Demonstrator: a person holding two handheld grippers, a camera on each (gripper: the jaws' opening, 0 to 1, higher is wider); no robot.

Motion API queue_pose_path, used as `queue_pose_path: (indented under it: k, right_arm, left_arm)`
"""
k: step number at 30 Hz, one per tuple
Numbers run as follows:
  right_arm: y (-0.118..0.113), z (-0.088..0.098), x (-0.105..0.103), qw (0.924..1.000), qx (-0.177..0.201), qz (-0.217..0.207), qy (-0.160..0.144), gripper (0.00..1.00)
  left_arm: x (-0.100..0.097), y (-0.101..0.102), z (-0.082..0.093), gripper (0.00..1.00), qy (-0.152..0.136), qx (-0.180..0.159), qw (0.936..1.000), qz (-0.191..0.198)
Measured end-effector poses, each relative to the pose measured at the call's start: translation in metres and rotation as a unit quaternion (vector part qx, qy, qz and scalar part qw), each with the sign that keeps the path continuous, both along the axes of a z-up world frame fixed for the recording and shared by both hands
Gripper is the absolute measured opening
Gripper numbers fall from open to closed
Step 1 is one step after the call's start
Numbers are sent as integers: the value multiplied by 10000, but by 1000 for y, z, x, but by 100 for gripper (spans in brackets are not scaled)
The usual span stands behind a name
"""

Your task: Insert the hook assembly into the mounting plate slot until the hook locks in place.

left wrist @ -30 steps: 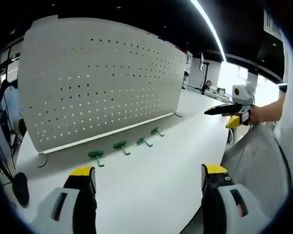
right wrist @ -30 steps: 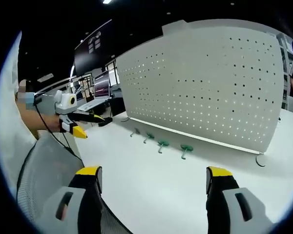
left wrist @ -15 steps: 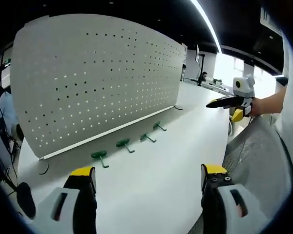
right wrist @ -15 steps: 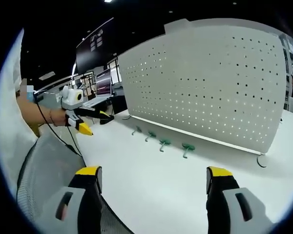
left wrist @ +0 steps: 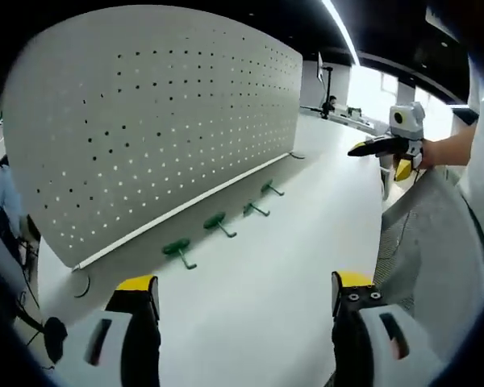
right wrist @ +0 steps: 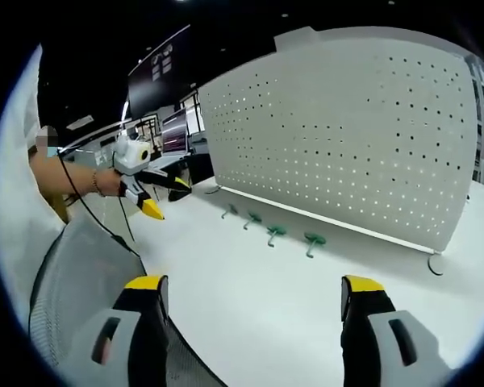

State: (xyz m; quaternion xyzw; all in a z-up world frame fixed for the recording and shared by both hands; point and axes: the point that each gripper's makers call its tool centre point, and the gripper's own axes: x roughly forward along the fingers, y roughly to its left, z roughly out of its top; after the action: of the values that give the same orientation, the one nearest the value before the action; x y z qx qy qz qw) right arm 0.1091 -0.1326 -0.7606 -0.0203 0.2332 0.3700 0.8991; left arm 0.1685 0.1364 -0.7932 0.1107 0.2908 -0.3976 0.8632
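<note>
Approach step, nothing grasped yet. 4 green hooks (left wrist: pixel 216 224) lie in a row mid-frame on the white tabletop (left wrist: pixel 290 266), just before the upright pegboard (left wrist: pixel 161 113). The left tool (left wrist: pixel 238 294) and right tool (right wrist: pixel 254 294) both hang released and empty. Next: descend onto 1 hook and clench.
</note>
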Motion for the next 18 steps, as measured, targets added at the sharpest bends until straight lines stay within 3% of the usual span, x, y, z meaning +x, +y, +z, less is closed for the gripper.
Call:
queue_pose_path:
  k: [9, 18]
  right_arm:
    - [0, -2, -1, 10000, -33, 11, 42, 85]
    - [1, -5, 2, 9999, -108, 55, 64, 86]
  left_arm:
    - [11, 6, -7, 90, 55, 296, 9991, -284]
    - [18, 5, -18, 88, 63, 777, 9940, -772]
